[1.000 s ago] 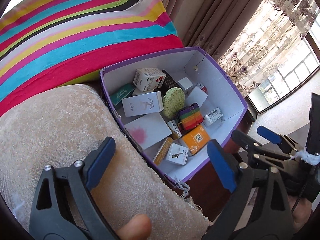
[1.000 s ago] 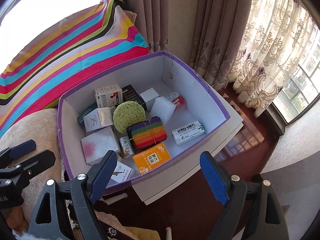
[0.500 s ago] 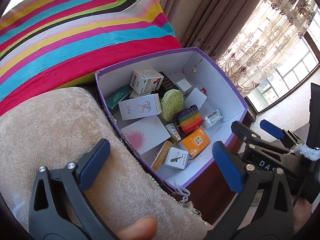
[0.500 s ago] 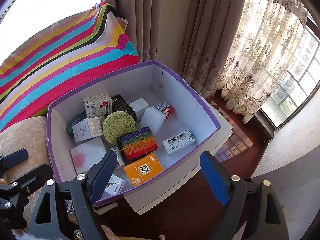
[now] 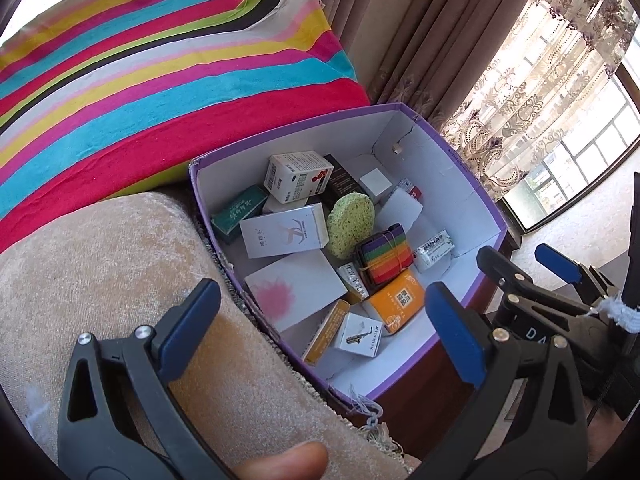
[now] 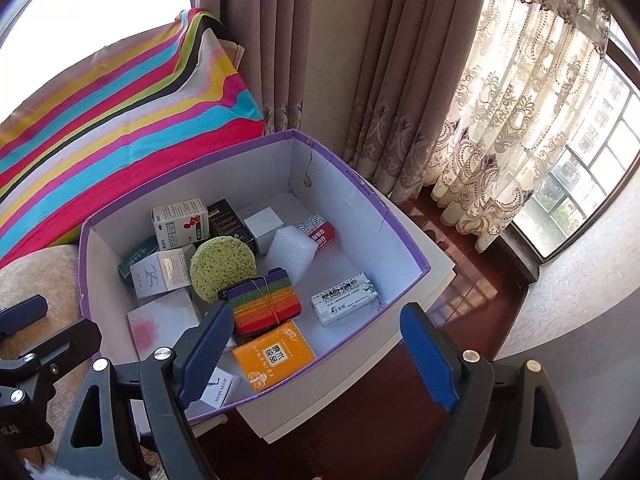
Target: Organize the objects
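Left claw (image 5: pixel 320 328): jaws spread wide with nothing between the blue pads; they have just been opening. It hangs over the beige cushion (image 5: pixel 100 272) and the near left wall of the box; a fingertip (image 5: pixel 284 462) shows at the bottom edge of the left wrist view.
Right claw (image 6: pixel 316 352): jaws wide apart, gripping nothing, poised over the near right rim of the box.
Box (image 6: pixel 384 236): purple outside, white inside, open at the top, holding all the small things. It sits just beside the cushion, with the striped fabric (image 5: pixel 160 80) behind it.
Contents: a rainbow-striped bundle (image 6: pixel 266 302) tied with a band lies near the middle, touching a green round sponge (image 6: pixel 222 270). An orange packet (image 6: pixel 274 354) lies at the near wall, a white-and-green carton (image 6: pixel 344 298) apart to its right.
Only the right wrist view: the white slab (image 6: pixel 432 284) under the box sticking out at the right, the dark wooden floor (image 6: pixel 480 292), and a clear look at the white foam block (image 6: pixel 290 252) and red-and-white packet (image 6: pixel 318 232).
Only the left wrist view: the yellow flat box (image 5: pixel 326 332) standing on edge at the near wall, and the full face of the white card with a pink blot (image 5: pixel 294 288).
Shared: each view catches the other claw at its edge.
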### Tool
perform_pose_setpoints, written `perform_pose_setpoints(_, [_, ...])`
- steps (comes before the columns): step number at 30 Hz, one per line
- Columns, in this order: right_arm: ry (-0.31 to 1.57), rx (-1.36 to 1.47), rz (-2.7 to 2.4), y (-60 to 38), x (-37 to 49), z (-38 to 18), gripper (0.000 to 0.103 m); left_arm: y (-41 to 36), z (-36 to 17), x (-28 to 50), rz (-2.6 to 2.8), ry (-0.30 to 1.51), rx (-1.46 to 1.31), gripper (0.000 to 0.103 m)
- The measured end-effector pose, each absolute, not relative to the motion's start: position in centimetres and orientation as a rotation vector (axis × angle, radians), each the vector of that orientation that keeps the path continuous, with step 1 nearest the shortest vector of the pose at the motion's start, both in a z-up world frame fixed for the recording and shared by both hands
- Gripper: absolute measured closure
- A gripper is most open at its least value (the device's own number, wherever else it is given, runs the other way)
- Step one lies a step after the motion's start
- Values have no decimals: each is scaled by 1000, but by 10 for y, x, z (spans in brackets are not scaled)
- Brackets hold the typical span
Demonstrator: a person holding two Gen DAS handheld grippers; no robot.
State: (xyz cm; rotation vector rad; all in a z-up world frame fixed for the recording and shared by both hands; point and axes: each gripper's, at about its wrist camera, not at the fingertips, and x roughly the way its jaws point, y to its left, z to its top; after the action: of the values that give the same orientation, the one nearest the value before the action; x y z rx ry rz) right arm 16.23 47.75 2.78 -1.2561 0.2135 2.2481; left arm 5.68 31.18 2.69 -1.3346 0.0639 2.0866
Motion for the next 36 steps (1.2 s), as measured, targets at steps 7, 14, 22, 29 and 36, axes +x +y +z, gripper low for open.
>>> perform_pose_setpoints(7, [178, -1260, 2229, 478, 160, 28, 17, 311, 23, 56, 2073, 52, -1344, 1])
perform_pose_setpoints(14, [174, -1245, 2240, 477, 158, 31, 17, 311, 26, 59, 2073, 61, -1314, 1])
perform_pose_setpoints(22, [170, -1252, 2240, 476, 158, 29, 17, 310, 23, 56, 2053, 42, -1337, 1])
perform_pose_setpoints(29, [171, -1257, 2247, 477, 157, 28, 17, 309, 23, 55, 2048, 38, -1343, 1])
perform_pose_setpoints(36, [170, -1260, 2246, 477, 157, 29, 17, 308, 20, 55, 2042, 32, -1351, 1])
